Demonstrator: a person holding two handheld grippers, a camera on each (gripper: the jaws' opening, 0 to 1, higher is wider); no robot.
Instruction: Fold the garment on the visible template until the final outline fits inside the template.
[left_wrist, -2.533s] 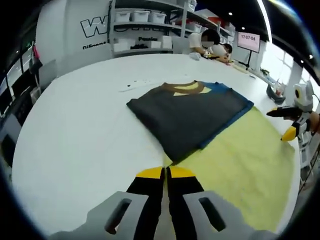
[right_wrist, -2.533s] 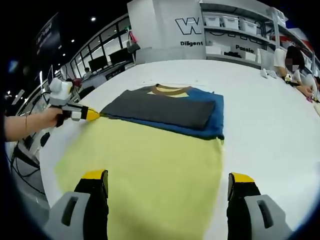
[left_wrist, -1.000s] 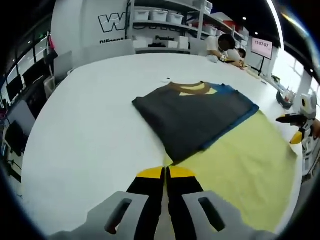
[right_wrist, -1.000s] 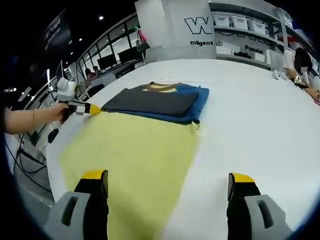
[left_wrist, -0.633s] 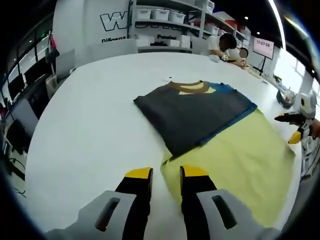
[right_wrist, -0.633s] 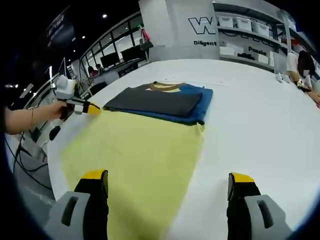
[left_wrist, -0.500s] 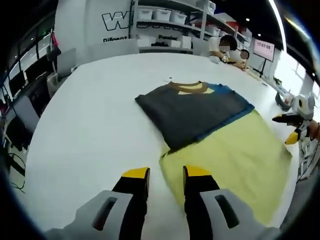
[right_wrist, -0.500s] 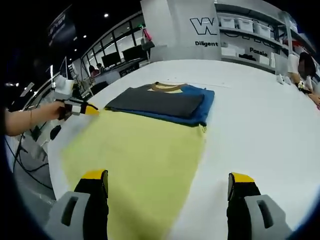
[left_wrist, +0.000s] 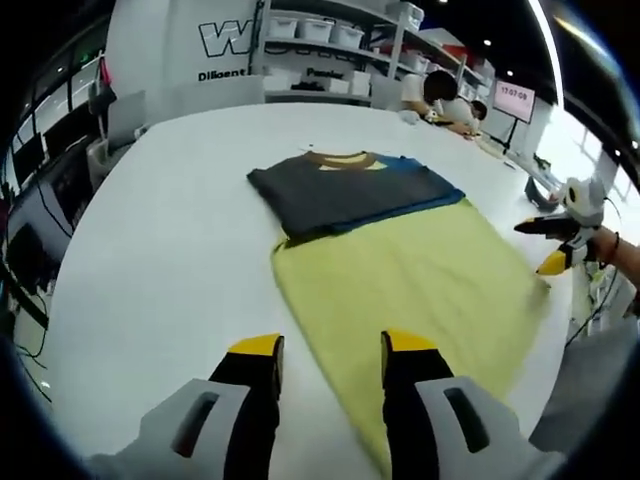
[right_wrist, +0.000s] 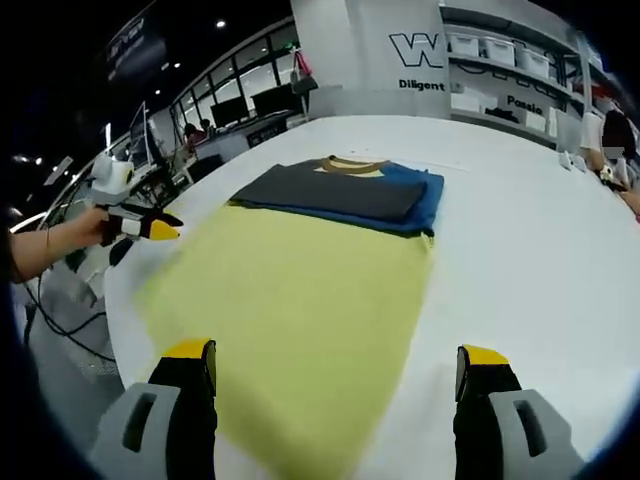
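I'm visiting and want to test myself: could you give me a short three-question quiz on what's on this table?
1. True or false: the folded shirt lies at the far end of the yellow sheet.
2. What colour is the table? A) black B) white C) red
3. Fill in: the left tongs and the right tongs are both ____.

Key: 1 true; 2 B; 3 open, holding nothing.

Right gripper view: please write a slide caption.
Open right gripper facing folded garment on yellow template.
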